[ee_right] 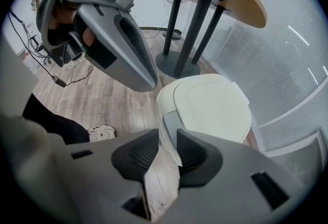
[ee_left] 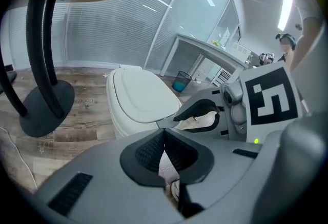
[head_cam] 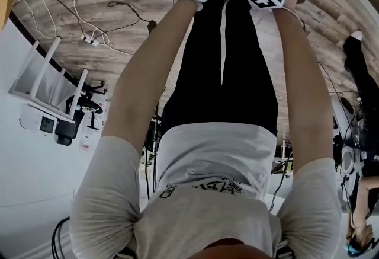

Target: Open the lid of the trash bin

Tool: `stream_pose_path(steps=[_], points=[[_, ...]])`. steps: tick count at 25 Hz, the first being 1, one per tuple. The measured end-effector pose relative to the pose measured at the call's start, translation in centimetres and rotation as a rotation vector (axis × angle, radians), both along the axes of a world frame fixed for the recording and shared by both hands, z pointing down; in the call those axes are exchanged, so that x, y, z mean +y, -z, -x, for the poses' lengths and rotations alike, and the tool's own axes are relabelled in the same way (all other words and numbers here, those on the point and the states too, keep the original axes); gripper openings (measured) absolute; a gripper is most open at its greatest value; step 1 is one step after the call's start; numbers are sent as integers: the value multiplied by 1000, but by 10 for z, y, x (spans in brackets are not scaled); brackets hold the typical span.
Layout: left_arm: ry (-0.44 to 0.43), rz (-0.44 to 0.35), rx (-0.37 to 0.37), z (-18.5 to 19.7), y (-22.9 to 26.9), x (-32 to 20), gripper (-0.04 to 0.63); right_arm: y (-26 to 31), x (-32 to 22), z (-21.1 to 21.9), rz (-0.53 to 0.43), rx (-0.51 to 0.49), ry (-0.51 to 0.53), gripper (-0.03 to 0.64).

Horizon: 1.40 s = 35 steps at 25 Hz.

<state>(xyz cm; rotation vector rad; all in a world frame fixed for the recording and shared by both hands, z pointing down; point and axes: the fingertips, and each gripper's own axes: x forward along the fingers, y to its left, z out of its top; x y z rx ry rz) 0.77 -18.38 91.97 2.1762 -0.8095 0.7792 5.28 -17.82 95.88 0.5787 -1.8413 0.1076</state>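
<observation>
**Bin lid shut; right claw lined up on its front edge**

The trash bin (ee_right: 205,115) is white and stands on the wood floor (ee_right: 97,95), just beside the round black foot (ee_right: 177,66) of a pedestal table. The lid (ee_right: 212,100) is down and flat, so opening has not started. The head view doesn't show the bin, since the person's body and arms block it.

The right claw (ee_right: 168,142) is released. Its pads are apart and nothing is pressed between them. The bin's near rim and a grey tab (ee_right: 171,126) sit right past the gap, ahead of and below the tips. I can't tell whether the tips touch the rim, but it looks like not yet.

The left claw (ee_left: 164,138) is clenched, with its pad tips meeting and nothing in them. From this claw the bin lies ahead and off to the left in its view, clearly apart from the tips.

Key relation:
- The lid's long axis runs from the grey tab end, which faces the right claw, away toward the far end near the glass wall.
- The hinge is probably at that far end. This is a judgement, as it isn't visible.
- The right claw is the nearer one and already faces the tab end.
- The coming move is likely a press on the tab or a lift of that front edge by the right claw.
- The left claw is offset to the side and badly placed for either.
</observation>
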Motion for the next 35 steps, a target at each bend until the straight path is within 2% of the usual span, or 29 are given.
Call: stream_pose_path(steps=[5, 11, 16, 19, 21, 25, 35], points=[[-16, -9, 0, -2, 2, -7, 15, -12, 5, 0, 32, 23, 18, 127], [-8, 5, -14, 5, -1, -6, 15, -18, 10, -1, 30, 57, 79, 124], [-15, 3, -16, 6, 5, -2, 15, -11, 10, 1, 47, 38, 63, 160], [-17, -11, -11, 5, 15, -4, 15, 1, 5, -1, 30, 22, 32, 156], [-18, -21, -5, 5, 24, -5, 15, 11, 3, -1, 23, 3, 15, 114], [-27, -41, -4, 9, 43, -3, 16, 36, -6, -6, 5, -37, -20, 87], [2, -134, 47, 9, 125, -9, 16, 136, -24, -27, -50, -197, -240, 64]])
